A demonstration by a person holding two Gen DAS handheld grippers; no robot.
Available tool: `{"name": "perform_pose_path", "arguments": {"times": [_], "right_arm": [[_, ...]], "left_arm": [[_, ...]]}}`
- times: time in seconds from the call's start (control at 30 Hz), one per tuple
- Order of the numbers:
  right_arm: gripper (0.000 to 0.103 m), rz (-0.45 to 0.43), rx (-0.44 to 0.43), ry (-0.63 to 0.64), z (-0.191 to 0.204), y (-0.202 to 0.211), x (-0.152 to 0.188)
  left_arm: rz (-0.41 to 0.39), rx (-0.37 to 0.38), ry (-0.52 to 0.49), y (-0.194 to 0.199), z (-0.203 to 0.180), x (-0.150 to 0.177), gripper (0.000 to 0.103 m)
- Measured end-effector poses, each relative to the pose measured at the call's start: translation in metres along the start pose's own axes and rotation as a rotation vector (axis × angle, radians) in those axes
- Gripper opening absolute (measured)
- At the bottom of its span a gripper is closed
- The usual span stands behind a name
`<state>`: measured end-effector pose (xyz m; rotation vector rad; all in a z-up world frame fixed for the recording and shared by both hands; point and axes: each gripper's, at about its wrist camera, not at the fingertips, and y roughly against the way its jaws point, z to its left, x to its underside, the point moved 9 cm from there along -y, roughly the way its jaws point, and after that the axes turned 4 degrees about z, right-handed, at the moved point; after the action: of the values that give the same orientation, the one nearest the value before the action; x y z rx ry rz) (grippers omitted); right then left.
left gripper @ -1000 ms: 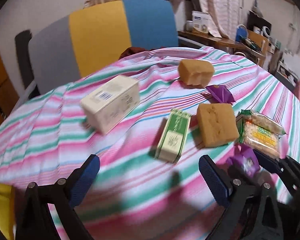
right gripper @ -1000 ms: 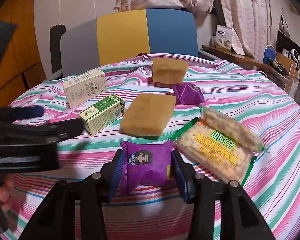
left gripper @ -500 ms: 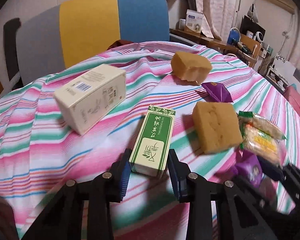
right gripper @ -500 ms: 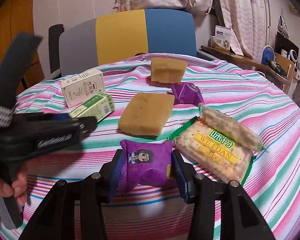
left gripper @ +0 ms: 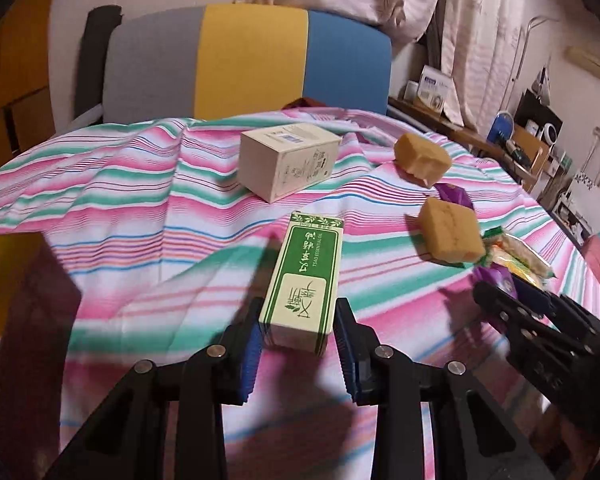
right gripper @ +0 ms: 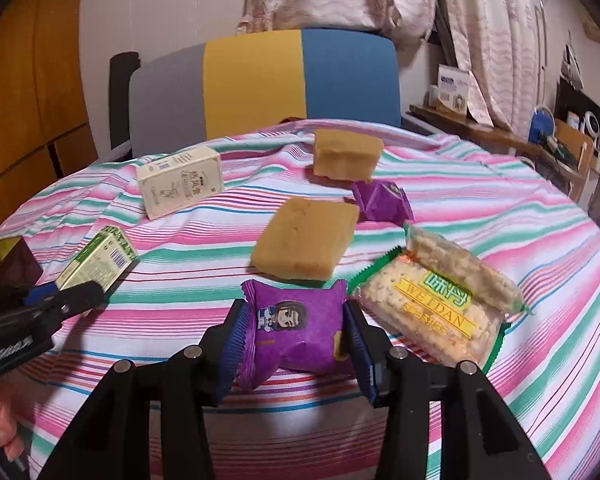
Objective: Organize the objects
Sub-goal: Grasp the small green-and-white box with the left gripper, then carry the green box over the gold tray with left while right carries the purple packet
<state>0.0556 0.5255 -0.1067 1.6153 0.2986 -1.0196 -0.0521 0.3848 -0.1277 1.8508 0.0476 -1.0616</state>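
Pinching the near end of the green box (left gripper: 306, 280) between the blue pads (left gripper: 249, 354) of the left gripper (left gripper: 298, 350), box lifted off the striped cloth (left gripper: 140, 208), shadow beneath; gripping the purple snack packet (right gripper: 296, 330) at both sides with the right gripper (right gripper: 296, 346), low on the cloth beside the cracker pack (right gripper: 440, 300); lying beyond: cream box (left gripper: 288, 162), two tan cakes (right gripper: 306, 238) (right gripper: 346, 154), second purple packet (right gripper: 382, 202)

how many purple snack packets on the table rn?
2. One purple packet is clamped in the right tongs at the near edge; the other purple packet lies farther back, between the two sponge-coloured blocks. None visibly hidden.
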Motion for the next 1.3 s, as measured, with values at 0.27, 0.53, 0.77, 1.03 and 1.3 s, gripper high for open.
{"name": "perform_pose_path", "arguments": {"times": [0.27,0.53,0.77,1.03,1.3], "right_arm": [[0.048,-0.007,0.018,0.111,0.021,0.0,-0.001],[0.048,-0.023,0.024,0.114,0.021,0.005,0.0],[0.048,-0.071,0.027,0.185,0.037,0.018,-0.002],[0.048,-0.101,-0.045,0.219,0.066,0.039,0.001],[0.048,-0.157,-0.213,0.242,0.136,0.083,0.005]], "left_arm": [[-0.025,0.003,0.027,0.036,0.0,0.024,0.034],[-0.043,0.04,0.038,0.078,0.004,0.039,0.034],[-0.067,0.02,0.081,0.112,0.036,0.047,0.034],[-0.107,-0.046,0.111,0.148,0.084,0.048,0.034],[-0.133,-0.121,0.212,0.176,0.143,0.05,0.034]]}}
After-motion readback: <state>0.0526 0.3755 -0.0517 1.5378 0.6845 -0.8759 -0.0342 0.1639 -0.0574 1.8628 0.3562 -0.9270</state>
